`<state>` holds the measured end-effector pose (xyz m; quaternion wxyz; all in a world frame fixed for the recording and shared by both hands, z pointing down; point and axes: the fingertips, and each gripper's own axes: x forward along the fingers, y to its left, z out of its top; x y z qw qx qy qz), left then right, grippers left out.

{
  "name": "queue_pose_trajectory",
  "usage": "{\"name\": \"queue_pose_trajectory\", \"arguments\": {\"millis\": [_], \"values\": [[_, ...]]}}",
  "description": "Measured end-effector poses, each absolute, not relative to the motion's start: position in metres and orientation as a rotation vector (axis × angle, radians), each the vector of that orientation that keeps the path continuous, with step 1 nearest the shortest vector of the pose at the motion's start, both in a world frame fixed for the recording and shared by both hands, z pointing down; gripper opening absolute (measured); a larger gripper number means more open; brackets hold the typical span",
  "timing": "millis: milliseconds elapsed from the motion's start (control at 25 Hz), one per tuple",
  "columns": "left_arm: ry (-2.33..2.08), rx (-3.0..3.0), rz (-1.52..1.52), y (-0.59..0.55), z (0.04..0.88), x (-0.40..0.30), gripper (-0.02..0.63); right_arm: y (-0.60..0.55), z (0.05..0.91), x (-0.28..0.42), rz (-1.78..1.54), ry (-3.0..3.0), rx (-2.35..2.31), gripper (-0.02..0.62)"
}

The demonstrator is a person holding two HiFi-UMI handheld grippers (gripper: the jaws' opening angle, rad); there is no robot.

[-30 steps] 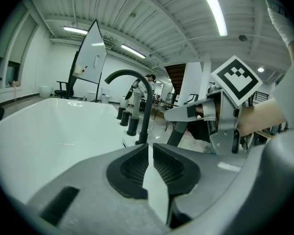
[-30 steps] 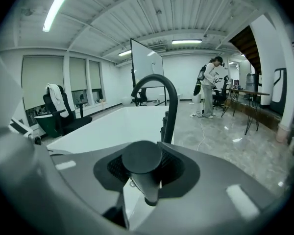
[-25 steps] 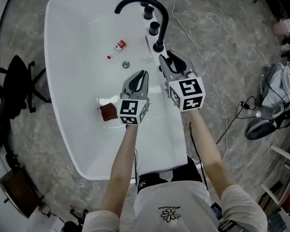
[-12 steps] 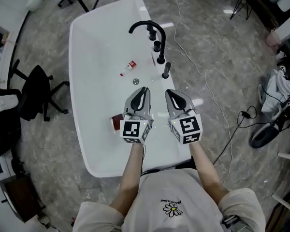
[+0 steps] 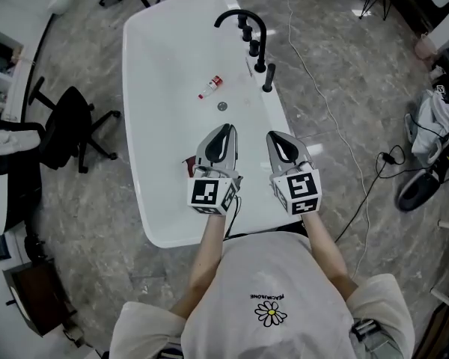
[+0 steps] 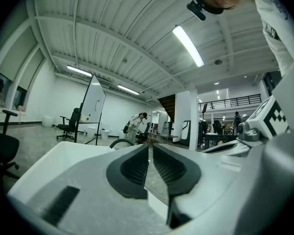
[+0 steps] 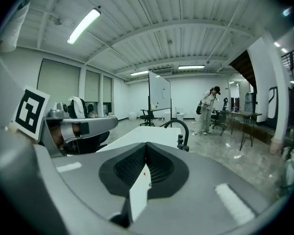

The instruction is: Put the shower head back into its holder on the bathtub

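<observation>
The grey plastic left gripper point(image 5: 226, 129) and right gripper point(image 5: 273, 135), with ribbed black pads, are closed and empty above a glossy white oval bathtub point(image 5: 165, 140). A grey marbled floor point(image 5: 82, 208) surrounds it.

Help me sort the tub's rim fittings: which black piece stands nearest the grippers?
The lone black post at the row's near end; the others cluster by the arched faucet, farther away.

We read open lab-office hall: whiteboard point(image 7: 159, 94) ahead of right gripper point(image 7: 146, 144), office chair point(image 6: 71, 122) ahead-left of left gripper point(image 6: 150, 146), strip lights point(image 6: 187, 45) overhead.
</observation>
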<state>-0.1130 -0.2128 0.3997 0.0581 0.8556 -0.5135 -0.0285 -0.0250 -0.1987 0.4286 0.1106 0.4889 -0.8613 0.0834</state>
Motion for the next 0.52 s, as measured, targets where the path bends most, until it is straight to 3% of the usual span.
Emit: {"name": "queue_pose_trajectory", "arguments": {"millis": [520], "values": [[-1.572,2.660,-0.154,-0.189,0.368,-0.117,0.026,-0.183,0.376,-0.038,0.136,-2.653,1.448,0.006]]}}
